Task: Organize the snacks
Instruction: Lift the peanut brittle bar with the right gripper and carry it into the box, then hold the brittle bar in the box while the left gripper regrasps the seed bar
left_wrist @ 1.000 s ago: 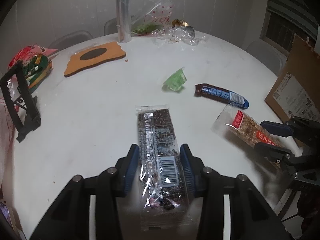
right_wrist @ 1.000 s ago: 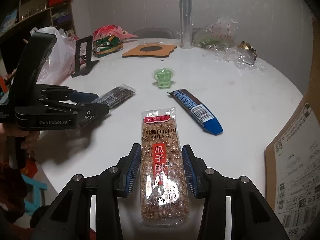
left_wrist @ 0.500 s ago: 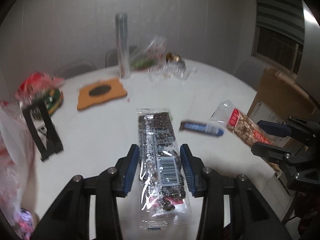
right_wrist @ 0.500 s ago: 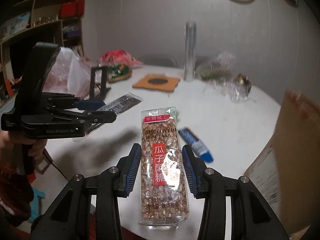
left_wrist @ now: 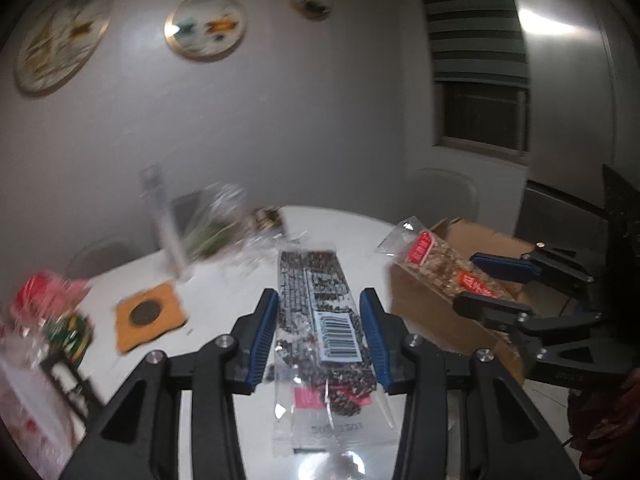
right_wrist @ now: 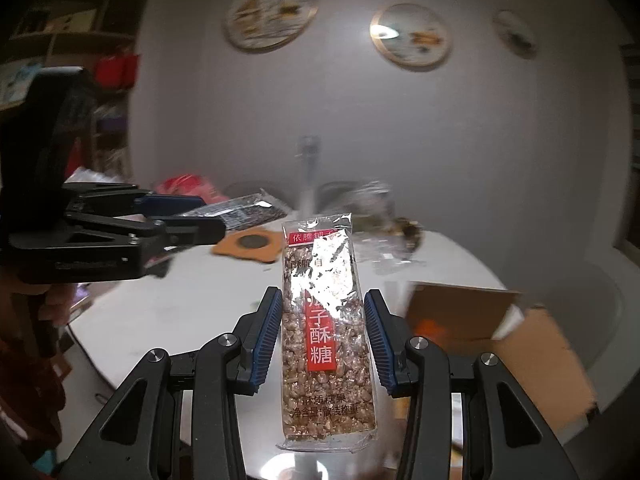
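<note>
My left gripper (left_wrist: 319, 334) is shut on a dark sesame bar in clear wrap (left_wrist: 320, 312) and holds it up above the white round table (left_wrist: 224, 292). My right gripper (right_wrist: 323, 334) is shut on a brown seed brittle bar with a red label (right_wrist: 324, 312), also held in the air. The left wrist view shows the right gripper (left_wrist: 486, 284) with its bar (left_wrist: 440, 266) over the open cardboard box (left_wrist: 464, 312). The right wrist view shows the left gripper (right_wrist: 184, 220) with the dark bar (right_wrist: 240, 214) at the left.
The open cardboard box (right_wrist: 480, 320) stands at the table's right edge. An orange mat (left_wrist: 150, 314), a clear tube (left_wrist: 168, 232), crumpled bags (left_wrist: 224, 224) and a red snack bag (left_wrist: 44, 300) lie at the back and left. A black stand (left_wrist: 68, 376) is at the left.
Both grippers have lifted their bars up off the table and tilted upward, so the wall and its plates fill the views. The right gripper now hangs over the cardboard box.
</note>
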Available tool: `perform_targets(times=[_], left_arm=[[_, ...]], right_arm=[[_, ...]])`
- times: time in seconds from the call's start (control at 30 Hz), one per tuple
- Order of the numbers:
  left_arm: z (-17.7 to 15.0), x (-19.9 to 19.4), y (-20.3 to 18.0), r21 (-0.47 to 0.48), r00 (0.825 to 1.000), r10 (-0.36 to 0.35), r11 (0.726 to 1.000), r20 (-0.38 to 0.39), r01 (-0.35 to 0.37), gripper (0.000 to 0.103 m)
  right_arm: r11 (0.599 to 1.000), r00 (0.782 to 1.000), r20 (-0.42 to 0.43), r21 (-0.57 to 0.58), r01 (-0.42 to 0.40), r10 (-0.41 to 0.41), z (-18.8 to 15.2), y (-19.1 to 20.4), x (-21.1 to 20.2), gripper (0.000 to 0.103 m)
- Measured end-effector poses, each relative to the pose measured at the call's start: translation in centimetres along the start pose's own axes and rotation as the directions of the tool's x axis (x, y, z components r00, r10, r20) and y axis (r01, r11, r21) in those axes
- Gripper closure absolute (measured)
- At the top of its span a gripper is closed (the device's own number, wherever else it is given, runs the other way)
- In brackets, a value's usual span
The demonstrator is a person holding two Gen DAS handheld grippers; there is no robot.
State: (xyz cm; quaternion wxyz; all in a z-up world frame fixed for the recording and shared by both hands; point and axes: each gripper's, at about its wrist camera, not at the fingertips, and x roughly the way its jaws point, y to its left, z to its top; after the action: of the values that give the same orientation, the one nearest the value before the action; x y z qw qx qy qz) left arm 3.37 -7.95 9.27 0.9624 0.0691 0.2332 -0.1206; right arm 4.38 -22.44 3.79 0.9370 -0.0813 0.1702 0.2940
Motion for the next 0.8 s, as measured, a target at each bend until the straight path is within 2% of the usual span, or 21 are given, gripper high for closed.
perform_targets(times=[0.07,0.13,0.27,0.4,0.53,0.63,0.73,0.8], left_arm=[[1.2,0.8,-1.7,0.025,0.999,-0.035,0.999,0.001,0.035,0.083],[2.4,2.1,-3.6,0.043,0.996,-0.089,0.995,-0.006,0.089,0.083],[2.9,6.2,-6.2,0.077,0.989,-0.136,0.987,-0.056,0.14,0.083],[1.5,9.7,-5.4,0.01,0.983,-0.134,0.991,-0.124,0.136,0.083],[0.4,10.4,-4.1,-0.014,0.984,-0.11,0.994,-0.143,0.109,0.083],[-0.5,10.7,-3.1,-0.03,0.98,-0.112,0.994,-0.161,0.109,0.08],[-2.0,10.6,-3.1,-0.034,0.975,-0.118,0.993,-0.188,0.114,0.075],[-4.0,10.7,-3.2,-0.07,0.965,-0.142,0.989,-0.222,0.13,0.069]], right_arm=[[0.999,0.999,0.007,0.038,0.039,-0.039,-0.3,-2.3,-1.3,0.065],[0.994,0.997,0.005,0.074,0.08,-0.081,-0.7,-4.4,-2.0,0.065],[0.982,0.991,-0.044,0.13,0.135,-0.13,-2.2,-7.7,-1.4,0.065],[0.977,0.989,-0.087,0.169,0.129,-0.116,-4.1,-9.6,0.3,0.065],[0.972,0.979,-0.127,0.154,0.177,-0.158,-4.1,-10.4,1.7,0.065],[0.969,0.976,-0.153,0.169,0.178,-0.152,-4.5,-11.3,2.1,0.065],[0.967,0.974,-0.161,0.175,0.186,-0.158,-5.0,-11.5,2.1,0.065],[0.967,0.975,-0.163,0.183,0.179,-0.149,-5.2,-11.7,2.2,0.065]])
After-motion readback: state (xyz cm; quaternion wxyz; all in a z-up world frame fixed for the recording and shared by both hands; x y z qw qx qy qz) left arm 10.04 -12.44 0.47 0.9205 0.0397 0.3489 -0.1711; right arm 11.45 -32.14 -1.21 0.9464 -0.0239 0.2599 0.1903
